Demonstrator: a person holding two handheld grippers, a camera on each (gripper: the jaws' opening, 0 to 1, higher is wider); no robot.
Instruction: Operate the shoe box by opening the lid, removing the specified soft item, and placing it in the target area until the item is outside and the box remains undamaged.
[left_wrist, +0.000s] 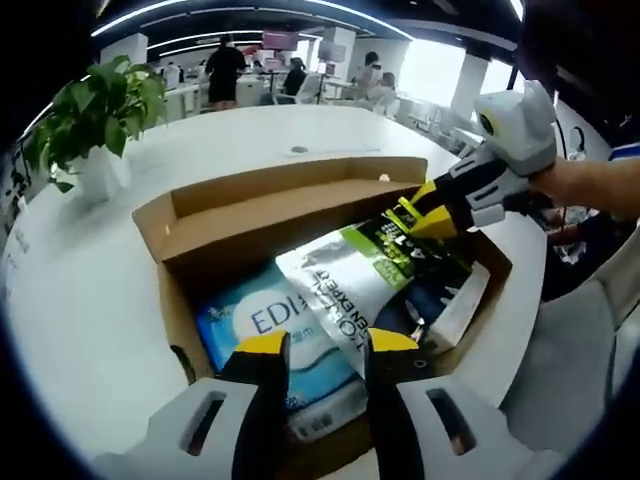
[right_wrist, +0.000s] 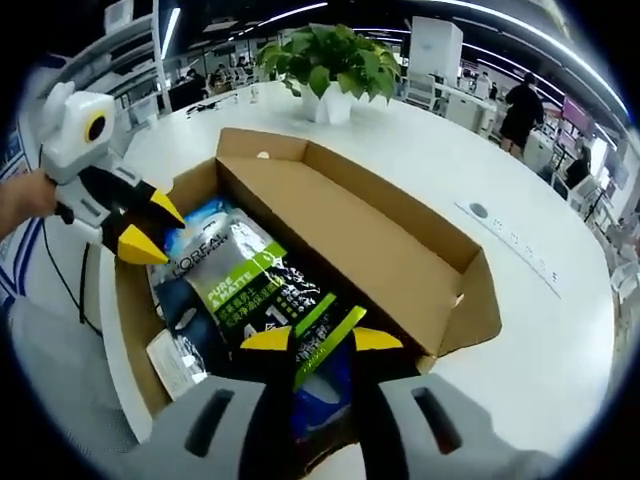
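An open cardboard shoe box (left_wrist: 175, 310) (right_wrist: 470, 300) lies on a white table, its lid (left_wrist: 290, 215) (right_wrist: 350, 235) folded back. Inside are a blue-and-white soft pack (left_wrist: 255, 325) (right_wrist: 200, 215) and a silver-green L'Oreal pouch (left_wrist: 350, 275) (right_wrist: 240, 275) lying across it. My right gripper (left_wrist: 428, 210) (right_wrist: 322, 340) is shut on the pouch's green end, which is raised a little. At the box's opposite end my left gripper (left_wrist: 327, 345) (right_wrist: 150, 230) hovers open over the pouch and the pack, holding nothing.
A potted green plant (left_wrist: 100, 110) (right_wrist: 330, 60) stands on the round white table (left_wrist: 80, 300) (right_wrist: 540, 330) beyond the box. A small white carton (left_wrist: 460, 305) (right_wrist: 175, 365) sits in the box's corner. People stand among desks in the background.
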